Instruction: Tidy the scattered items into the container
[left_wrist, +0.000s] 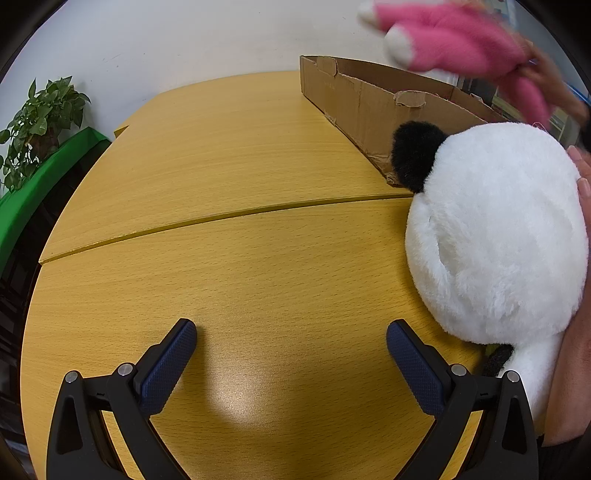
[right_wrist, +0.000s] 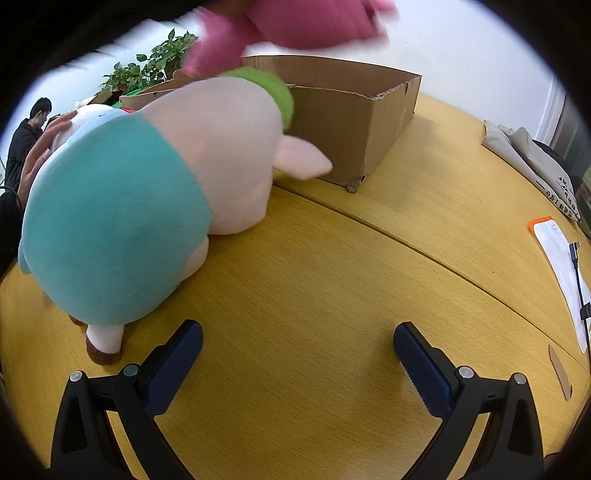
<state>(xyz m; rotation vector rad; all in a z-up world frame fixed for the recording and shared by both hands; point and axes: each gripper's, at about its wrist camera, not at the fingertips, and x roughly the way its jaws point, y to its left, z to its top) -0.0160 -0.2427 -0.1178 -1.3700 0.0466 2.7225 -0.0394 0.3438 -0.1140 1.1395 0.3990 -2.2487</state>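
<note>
Both the left gripper and right gripper gape wide, empty. The pig plush at ten o'clock looks soft, light; pinch its teal body.

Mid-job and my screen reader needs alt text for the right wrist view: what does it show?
The open right gripper hovers over a bare yellow wooden table. Ahead to its left lies a plush pig in a teal shirt, with an open cardboard box behind it and a blurred pink plush toy in the air above.

Pink plush toy motion-blurred, edge-cropped
</note>
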